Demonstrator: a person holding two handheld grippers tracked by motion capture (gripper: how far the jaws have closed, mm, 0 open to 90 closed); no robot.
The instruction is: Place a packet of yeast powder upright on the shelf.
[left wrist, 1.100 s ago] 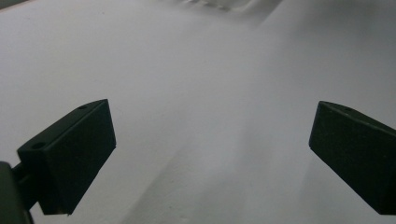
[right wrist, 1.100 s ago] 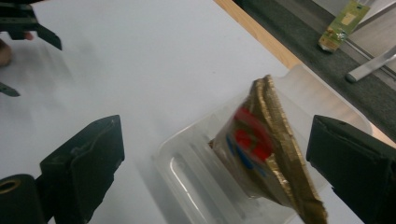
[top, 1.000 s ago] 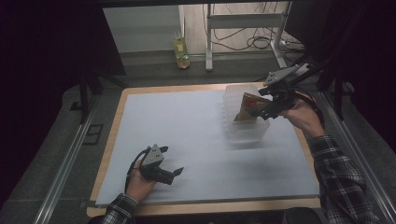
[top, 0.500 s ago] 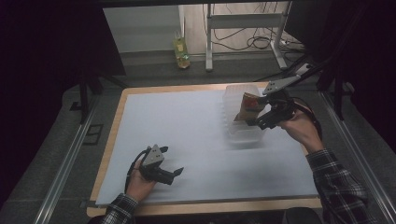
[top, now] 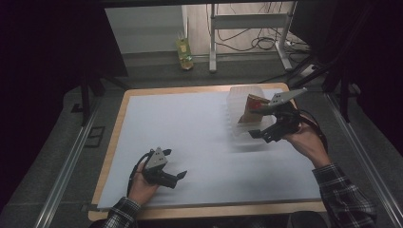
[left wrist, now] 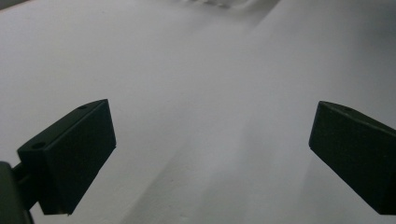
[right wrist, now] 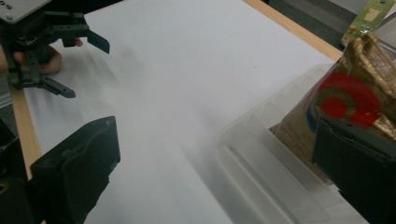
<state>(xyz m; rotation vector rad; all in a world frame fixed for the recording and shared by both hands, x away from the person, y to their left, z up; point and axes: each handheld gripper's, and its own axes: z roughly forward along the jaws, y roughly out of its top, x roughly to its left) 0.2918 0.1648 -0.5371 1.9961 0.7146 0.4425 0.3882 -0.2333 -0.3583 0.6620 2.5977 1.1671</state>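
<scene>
Holding your right claw (top: 260, 124) apart beside the snack bag (top: 250, 109) | bag stands inside the clear bin (top: 237, 114) at the desk's (top: 199, 133) far right | left claw (top: 177, 179) apart, near front edge

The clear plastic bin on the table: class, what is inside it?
The clear plastic bin holds a brown snack bag with a red swirl, standing up. The right gripper covers the bin's near corner.

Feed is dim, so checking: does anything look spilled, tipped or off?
Nothing spilled. The bag leans tilted in the clear bin, its top above the rim. Both claws are open: right claw beside the bin, left claw over bare table.
</scene>
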